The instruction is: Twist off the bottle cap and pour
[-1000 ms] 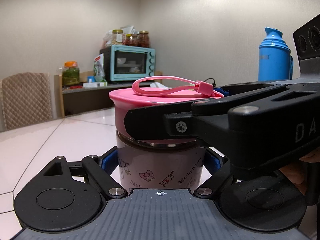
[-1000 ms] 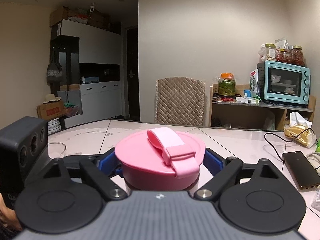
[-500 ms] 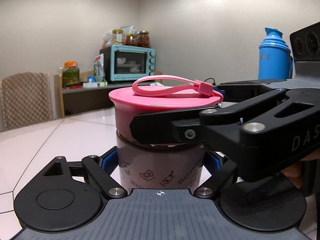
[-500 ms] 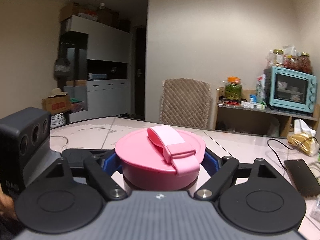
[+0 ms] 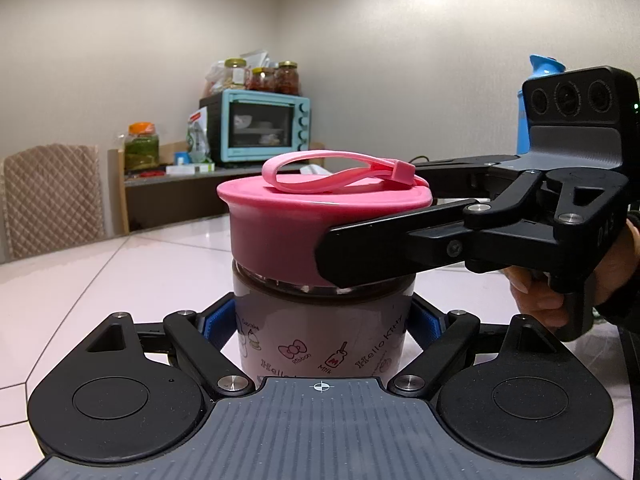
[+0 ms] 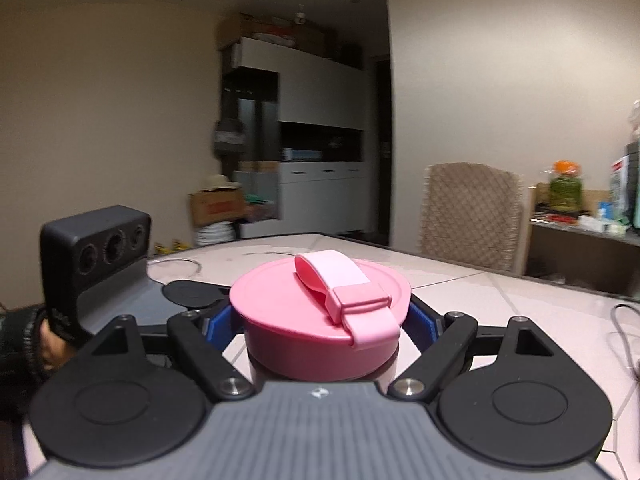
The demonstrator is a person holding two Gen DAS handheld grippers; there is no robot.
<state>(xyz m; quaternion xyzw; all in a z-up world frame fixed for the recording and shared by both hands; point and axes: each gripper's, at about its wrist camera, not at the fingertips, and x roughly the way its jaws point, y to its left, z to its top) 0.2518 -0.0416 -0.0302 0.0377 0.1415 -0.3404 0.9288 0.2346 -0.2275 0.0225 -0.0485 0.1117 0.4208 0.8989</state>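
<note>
A squat pale-pink Hello Kitty bottle (image 5: pixel 320 340) stands on the white table, topped by a wide pink cap (image 5: pixel 280 220) with a pink loop strap (image 5: pixel 336 174). My left gripper (image 5: pixel 322 320) is shut on the bottle body, its blue pads pressed on both sides. My right gripper (image 6: pixel 320 320) is shut on the pink cap (image 6: pixel 304 320); in the left wrist view one black finger (image 5: pixel 360 256) of it lies across the cap's side from the right. The strap (image 6: pixel 344 292) points toward the right wrist camera.
A quilted chair (image 6: pixel 472 216) stands at the table's far edge. A teal toaster oven (image 5: pixel 260 128) with jars sits on a side shelf. A blue thermos (image 5: pixel 538 92) stands behind the right gripper. A cable (image 6: pixel 624 320) lies on the table at right.
The right gripper has swung around the bottle while shut on the cap; its finger has moved right across the cap in the left wrist view, and the room has shifted in the right wrist view. The bottle stayed still.
</note>
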